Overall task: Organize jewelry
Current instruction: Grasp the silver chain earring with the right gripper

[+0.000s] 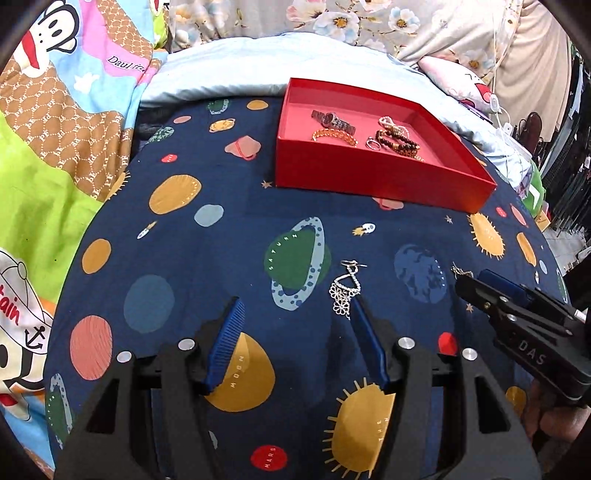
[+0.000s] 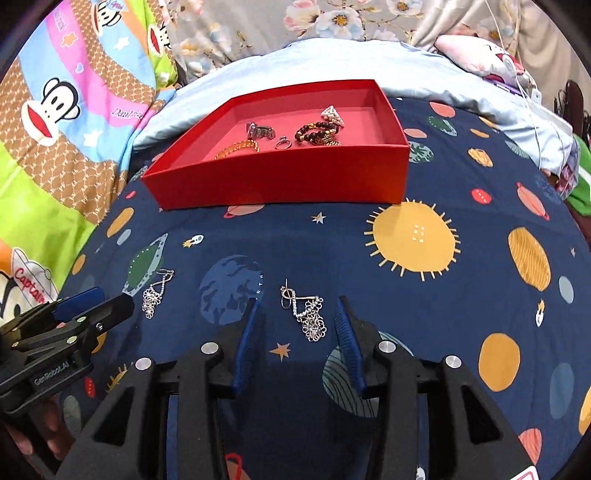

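Observation:
A red box (image 1: pixel 369 181) (image 2: pixel 280 181) lies on the navy planet-print sheet and holds a watch (image 1: pixel 334 120), an orange bead bracelet (image 1: pixel 334 136), a ring (image 1: pixel 373 143), dark bead bracelets (image 1: pixel 399 142) and a pearl piece (image 2: pixel 332 114). Two silver drop earrings lie on the sheet. My left gripper (image 1: pixel 295 306) is open, its right finger beside one earring (image 1: pixel 345 291) (image 2: pixel 155 293). My right gripper (image 2: pixel 295 306) is open with the other earring (image 2: pixel 308 314) between its fingers, touching neither. The right gripper shows in the left wrist view (image 1: pixel 491 291).
A pale blue pillow (image 1: pixel 229 70) lies behind the box. Bright cartoon bedding (image 1: pixel 55 129) lies at the left, floral fabric (image 1: pixel 332 18) at the back. A white cable (image 2: pixel 532 96) and clutter sit at the far right by the bed's edge.

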The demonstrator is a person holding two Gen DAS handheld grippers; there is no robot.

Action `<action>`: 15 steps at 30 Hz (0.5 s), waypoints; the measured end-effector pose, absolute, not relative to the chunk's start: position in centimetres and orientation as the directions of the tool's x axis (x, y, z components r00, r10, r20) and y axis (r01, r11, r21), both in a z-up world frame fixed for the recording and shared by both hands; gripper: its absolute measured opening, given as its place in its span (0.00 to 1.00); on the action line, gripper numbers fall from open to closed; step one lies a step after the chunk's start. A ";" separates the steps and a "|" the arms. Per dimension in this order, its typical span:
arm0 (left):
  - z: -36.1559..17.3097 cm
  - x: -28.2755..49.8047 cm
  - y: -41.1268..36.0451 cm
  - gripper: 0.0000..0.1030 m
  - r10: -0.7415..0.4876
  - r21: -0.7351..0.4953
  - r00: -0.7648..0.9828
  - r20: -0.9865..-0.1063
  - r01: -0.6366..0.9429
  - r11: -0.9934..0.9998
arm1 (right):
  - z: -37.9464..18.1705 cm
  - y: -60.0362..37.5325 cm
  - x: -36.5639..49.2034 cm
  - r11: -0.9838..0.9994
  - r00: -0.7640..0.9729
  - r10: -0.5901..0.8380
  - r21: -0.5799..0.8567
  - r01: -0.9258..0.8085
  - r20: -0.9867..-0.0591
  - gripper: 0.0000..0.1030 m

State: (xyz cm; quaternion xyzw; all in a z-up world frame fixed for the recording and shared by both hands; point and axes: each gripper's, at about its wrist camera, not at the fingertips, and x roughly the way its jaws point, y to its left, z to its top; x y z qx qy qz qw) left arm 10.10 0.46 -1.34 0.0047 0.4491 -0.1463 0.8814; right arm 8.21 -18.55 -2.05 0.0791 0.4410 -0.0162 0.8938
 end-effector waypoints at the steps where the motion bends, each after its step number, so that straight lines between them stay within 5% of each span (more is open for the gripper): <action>1: -1.4 10.1 0.4 0.56 -0.256 -0.124 0.552 -0.794 0.264 0.956 | -2.1 -18.5 8.3 0.988 0.610 0.033 0.117 0.099 -0.792 0.38; 7: -1.4 10.0 -0.3 0.55 -0.276 -0.134 0.544 -0.792 0.285 0.949 | -2.2 -18.7 8.1 0.992 0.609 -0.012 0.067 0.108 -0.793 0.13; 15: -1.6 9.9 -1.2 0.55 -0.280 -0.130 0.539 -0.795 0.300 0.945 | -2.1 -19.5 7.5 0.988 0.619 0.011 0.105 0.116 -0.785 0.10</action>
